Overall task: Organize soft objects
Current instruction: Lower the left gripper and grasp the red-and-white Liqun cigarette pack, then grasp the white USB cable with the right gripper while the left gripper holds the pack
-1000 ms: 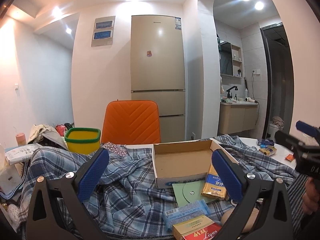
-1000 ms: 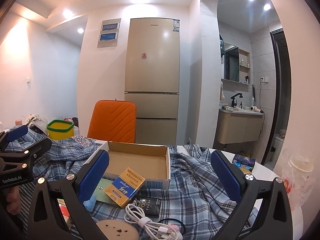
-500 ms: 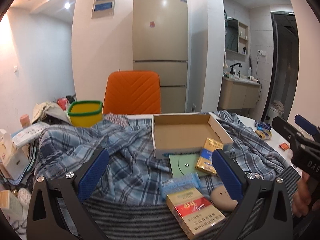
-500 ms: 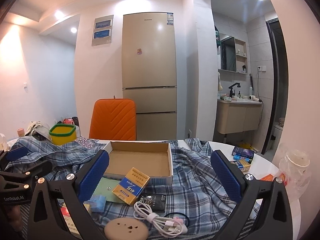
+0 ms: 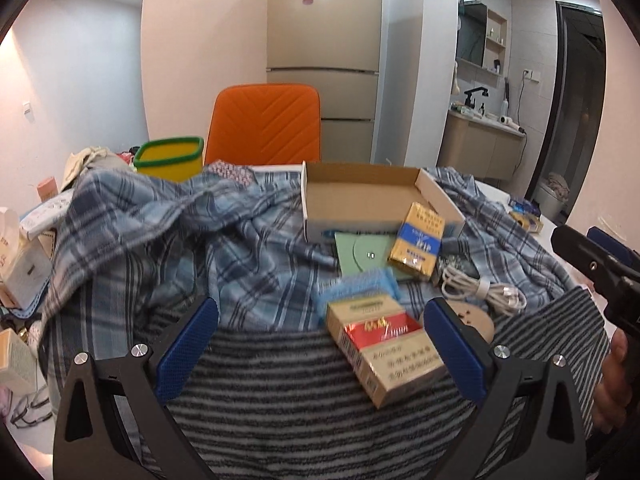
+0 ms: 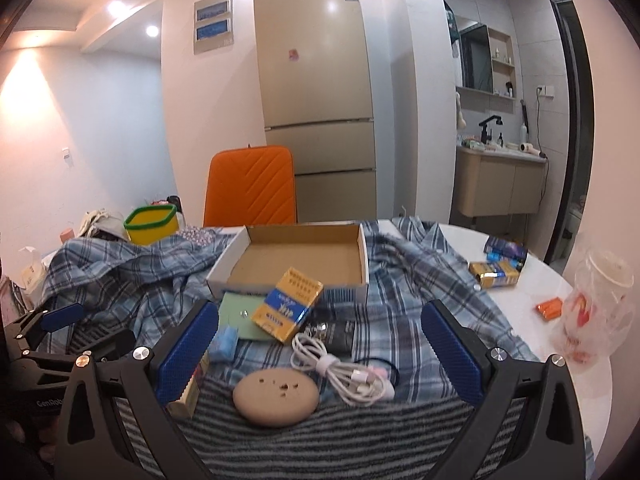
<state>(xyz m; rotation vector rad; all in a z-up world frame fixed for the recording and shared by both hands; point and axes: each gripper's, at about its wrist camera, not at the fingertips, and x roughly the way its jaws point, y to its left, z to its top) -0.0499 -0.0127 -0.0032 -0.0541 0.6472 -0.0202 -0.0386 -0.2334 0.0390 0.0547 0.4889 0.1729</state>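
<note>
Left wrist view: the left tongs [image 5: 320, 344] stand released, blue pads wide apart, grasping nothing. Directly beneath and between them lies the grey-and-black striped knit cloth [image 5: 280, 376], spread at the near edge of the desk. Beyond it, a crumpled blue plaid shirt [image 5: 192, 240] covers most of the desk. A red-and-gold cigarette carton [image 5: 384, 352] rests on the striped cloth between the pads, nearer the right pad. Behind it lie a light blue plastic pack [image 5: 356, 288], a yellow-and-blue small box [image 5: 418, 242] leaning on the open shallow cardboard box [image 5: 372, 196], and a coiled white cable [image 5: 480, 288]. The right tongs [image 5: 596, 264] appear at the right edge, held by a hand [image 5: 612, 384].

Right wrist view: the right tongs [image 6: 320, 354] are likewise released and empty. The striped cloth [image 6: 360, 432] lies below them, carrying a beige oval disc [image 6: 276, 398] between the pads. The plaid shirt [image 6: 400, 312] lies just beyond, under the cable [image 6: 340, 364] and cardboard box [image 6: 296, 256]. The left tongs [image 6: 64, 328] sit at the left edge, their pads parted. Bare white desk [image 6: 532, 292] shows to the right.
</note>
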